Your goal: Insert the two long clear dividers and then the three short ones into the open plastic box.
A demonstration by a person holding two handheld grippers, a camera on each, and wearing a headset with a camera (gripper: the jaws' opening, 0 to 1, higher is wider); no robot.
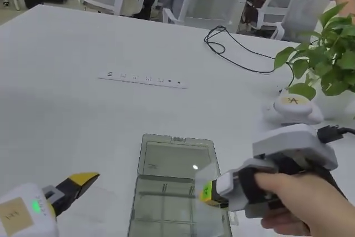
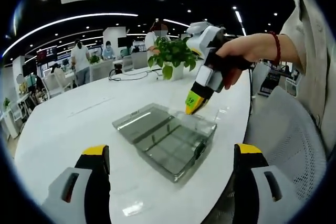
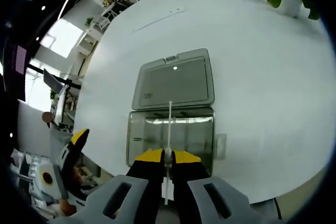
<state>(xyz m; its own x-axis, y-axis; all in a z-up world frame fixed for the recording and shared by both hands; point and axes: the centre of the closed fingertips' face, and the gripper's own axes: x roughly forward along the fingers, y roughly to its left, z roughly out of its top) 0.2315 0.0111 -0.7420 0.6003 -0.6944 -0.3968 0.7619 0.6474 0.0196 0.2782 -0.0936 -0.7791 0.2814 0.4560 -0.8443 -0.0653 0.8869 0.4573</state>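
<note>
Open plastic box [image 1: 135,203] lies flat on the white table [image 1: 66,109], lid folded back on the far side. Crossing partition lines show in its base. Right gripper [image 3: 168,156] hangs over the box's near right part, jaws clenched on a clear divider [image 3: 170,124], which is seen edge-on and pointing across the base. Left gripper [image 1: 82,182] hovers left of the box, jaws spread wide and grasping nothing. Power strip [image 1: 144,79] lies well beyond the lid. Potted plant [image 1: 327,65] stands far right of the box.
</note>
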